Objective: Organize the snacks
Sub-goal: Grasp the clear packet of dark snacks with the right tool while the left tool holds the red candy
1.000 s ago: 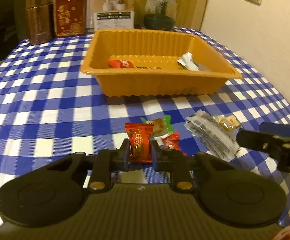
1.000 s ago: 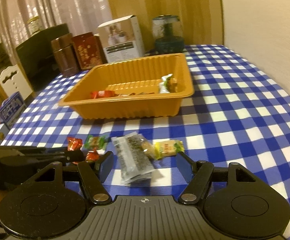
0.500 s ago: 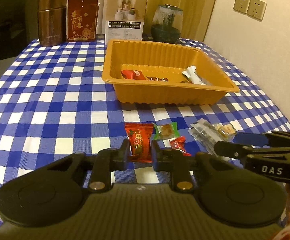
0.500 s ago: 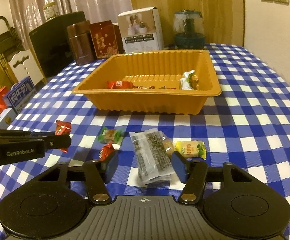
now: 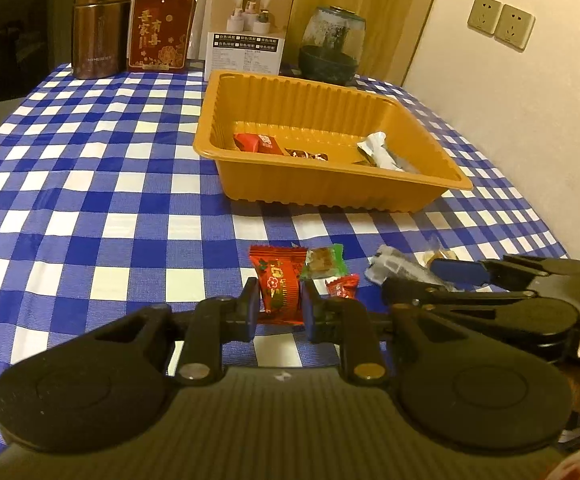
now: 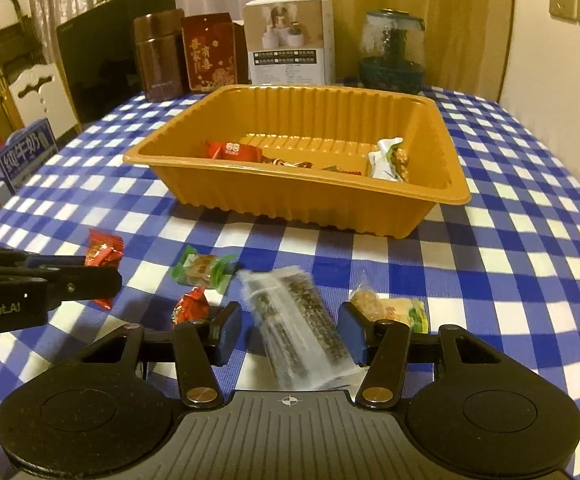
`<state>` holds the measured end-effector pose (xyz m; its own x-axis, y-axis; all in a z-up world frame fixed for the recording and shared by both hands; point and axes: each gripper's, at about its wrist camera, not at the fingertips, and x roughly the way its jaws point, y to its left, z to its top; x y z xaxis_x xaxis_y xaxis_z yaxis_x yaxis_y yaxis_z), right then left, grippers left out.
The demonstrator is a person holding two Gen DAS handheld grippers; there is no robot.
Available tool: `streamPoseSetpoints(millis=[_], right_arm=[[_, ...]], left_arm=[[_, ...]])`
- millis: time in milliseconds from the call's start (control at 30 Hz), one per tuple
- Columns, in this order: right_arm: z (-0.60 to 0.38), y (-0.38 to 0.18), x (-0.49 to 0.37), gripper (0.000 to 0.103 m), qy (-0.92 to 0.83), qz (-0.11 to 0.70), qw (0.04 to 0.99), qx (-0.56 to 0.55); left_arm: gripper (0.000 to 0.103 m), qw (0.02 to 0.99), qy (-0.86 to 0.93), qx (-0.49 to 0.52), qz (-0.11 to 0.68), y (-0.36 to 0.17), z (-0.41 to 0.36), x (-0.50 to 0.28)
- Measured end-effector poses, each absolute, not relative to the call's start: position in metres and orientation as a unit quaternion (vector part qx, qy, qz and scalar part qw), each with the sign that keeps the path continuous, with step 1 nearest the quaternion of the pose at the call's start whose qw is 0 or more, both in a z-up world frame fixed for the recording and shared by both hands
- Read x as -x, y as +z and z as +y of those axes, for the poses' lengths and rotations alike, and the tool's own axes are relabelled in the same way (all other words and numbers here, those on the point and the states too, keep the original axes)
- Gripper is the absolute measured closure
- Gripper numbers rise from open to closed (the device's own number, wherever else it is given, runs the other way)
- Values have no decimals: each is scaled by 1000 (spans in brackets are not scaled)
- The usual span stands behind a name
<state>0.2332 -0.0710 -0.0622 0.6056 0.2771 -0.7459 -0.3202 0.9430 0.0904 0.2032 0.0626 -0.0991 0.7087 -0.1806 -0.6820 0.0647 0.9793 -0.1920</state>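
Left gripper [image 5: 277, 300]: jaws clamped on a red candy packet [image 5: 280, 288] with gold print, held just above the blue-and-white checked tablecloth [image 5: 90, 184]. Its side reads "Robot.AI" in the right wrist view.

Right gripper [image 6: 290, 330]: jaws have just been closing, and the clear seaweed-style packet [image 6: 298, 324] lies between them on the cloth; the pads do not visibly press on it. The packet is blurred.

Loose on the cloth, near row: a small red twist candy [image 6: 191, 307] just beside the right gripper's left finger; a yellow-and-green wrapped biscuit [image 6: 400, 312] and a clear-wrapped brown sweet [image 6: 364, 300] just beside its right finger.

Next: a green-wrapped sweet [image 6: 204, 270], between the two grippers.

Middle of the table: orange ribbed plastic tray [image 6: 302, 208] holding a red packet [image 6: 232, 151] with a white mark, a small dark sweet [image 5: 306, 155] and a white-and-green wrapper [image 6: 388, 160].

Far edge, left to right: brown tin [image 5: 98, 26], lettering too small to read; red carton [image 5: 161, 28] with gold characters "吾家有喜"; white product box [image 5: 250, 32] with small unreadable label rows; glass-domed jar on a dark base [image 5: 332, 50].

Off the table, left: blue carton [image 6: 24, 154] reading "纯牛奶".

Wall: two sockets [image 5: 500, 20].
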Motion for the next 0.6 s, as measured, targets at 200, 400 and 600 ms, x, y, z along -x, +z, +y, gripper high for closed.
streamPoseSetpoints(millis=[200,400,600], right_arm=[[-59,-66,-228,48,171,408,893,87],[-67,-58,-222,48,189,431,882,29],[-68,-61,-225,48,170,435,884,22]], left_arm=[[84,920,-69,78,379,-101,61,-204],[84,919,-64,81,380,-101,61,-203],[84,919,-67,81,380,-102,60,-204]])
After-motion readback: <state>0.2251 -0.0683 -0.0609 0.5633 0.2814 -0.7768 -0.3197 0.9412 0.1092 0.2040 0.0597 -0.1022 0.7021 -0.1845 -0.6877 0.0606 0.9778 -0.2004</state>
